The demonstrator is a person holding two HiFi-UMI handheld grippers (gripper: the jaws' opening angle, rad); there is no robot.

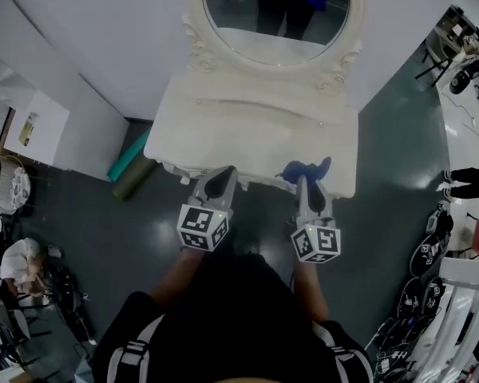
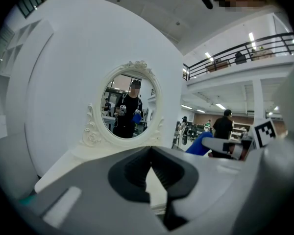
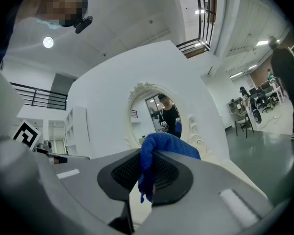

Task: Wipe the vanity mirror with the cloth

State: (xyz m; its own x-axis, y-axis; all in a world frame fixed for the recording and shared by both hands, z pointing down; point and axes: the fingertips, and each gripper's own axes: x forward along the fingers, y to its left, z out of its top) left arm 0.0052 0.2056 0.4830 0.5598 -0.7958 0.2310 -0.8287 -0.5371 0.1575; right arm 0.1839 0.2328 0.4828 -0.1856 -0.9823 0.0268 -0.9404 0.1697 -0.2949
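The white vanity table stands straight ahead, its oval mirror in an ornate white frame at the back. Both grippers hover at the table's front edge. My right gripper is shut on a blue cloth, which bunches out above the jaws in the right gripper view. My left gripper has its jaws together at the tips with nothing between them. The mirror faces both gripper cameras, still well away from the jaws, and reflects a person in black holding the cloth.
On the floor left of the vanity lie a teal roll and a dark roll. A white cabinet stands further left. Bags and a white rack crowd the right side, with people nearby.
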